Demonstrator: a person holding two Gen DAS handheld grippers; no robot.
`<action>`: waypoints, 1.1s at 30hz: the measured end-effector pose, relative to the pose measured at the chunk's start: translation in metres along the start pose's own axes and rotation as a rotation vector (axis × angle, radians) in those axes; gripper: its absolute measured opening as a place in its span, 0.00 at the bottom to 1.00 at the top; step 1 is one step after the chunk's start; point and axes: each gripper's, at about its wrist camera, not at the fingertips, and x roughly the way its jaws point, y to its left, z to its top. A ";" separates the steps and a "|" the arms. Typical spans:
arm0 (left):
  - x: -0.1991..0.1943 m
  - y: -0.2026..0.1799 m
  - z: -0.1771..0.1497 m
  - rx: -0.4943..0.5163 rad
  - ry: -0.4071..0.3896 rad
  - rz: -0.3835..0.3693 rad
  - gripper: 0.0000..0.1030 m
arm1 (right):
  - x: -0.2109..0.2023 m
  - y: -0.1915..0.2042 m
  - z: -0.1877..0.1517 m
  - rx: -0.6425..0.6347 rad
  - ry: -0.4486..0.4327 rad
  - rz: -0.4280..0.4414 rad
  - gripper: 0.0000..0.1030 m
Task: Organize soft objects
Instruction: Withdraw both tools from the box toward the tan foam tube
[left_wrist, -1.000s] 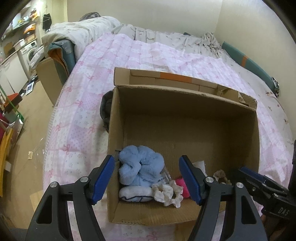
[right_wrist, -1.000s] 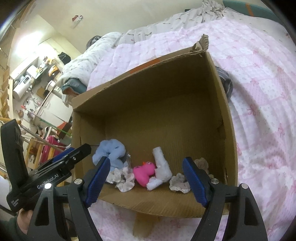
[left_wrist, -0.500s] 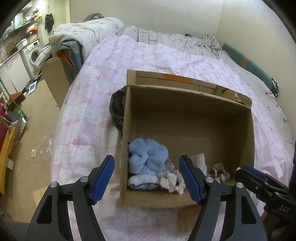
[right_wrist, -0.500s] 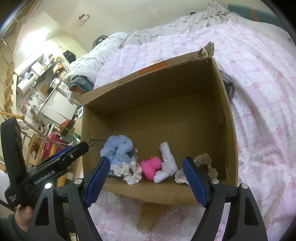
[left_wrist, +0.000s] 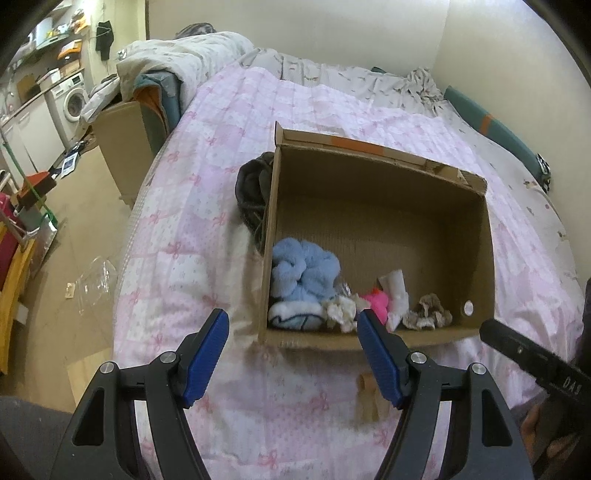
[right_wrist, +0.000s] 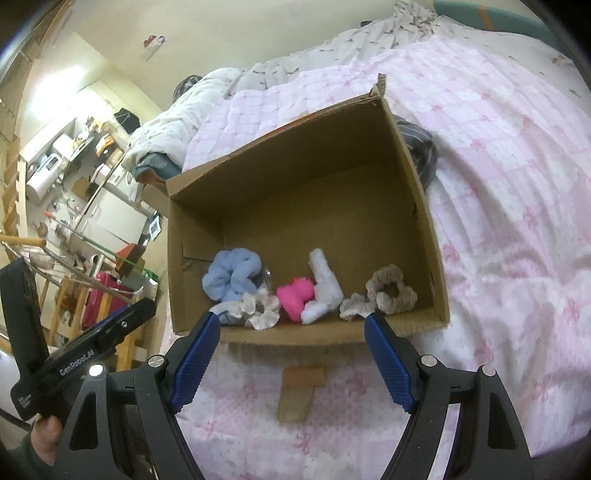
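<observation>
Cardboard box (left_wrist: 376, 206) holds scrunchies; only left view shows washing machine (left_wrist: 72, 101); both grippers released, empty.

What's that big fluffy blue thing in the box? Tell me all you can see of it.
The fluffy blue thing looks like a large plush scrunchie, pale blue, puffed into soft folds gathered around a middle. It lies on the floor of the open cardboard box, in the near corner, against the side wall. A white-and-blue cloth sits right in front of it, a small cream scrunchie beside that, and something clear and crinkly touches its side. No tool is touching it.
</observation>
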 end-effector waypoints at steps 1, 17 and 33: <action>-0.002 0.000 -0.003 0.004 0.000 0.003 0.67 | -0.002 0.001 -0.002 -0.001 -0.004 -0.002 0.83; 0.008 0.023 -0.035 -0.093 0.129 0.020 0.67 | -0.006 -0.023 -0.025 0.109 0.051 -0.044 0.83; 0.025 0.030 -0.038 -0.151 0.181 0.012 0.68 | 0.088 0.006 -0.062 -0.066 0.376 -0.133 0.83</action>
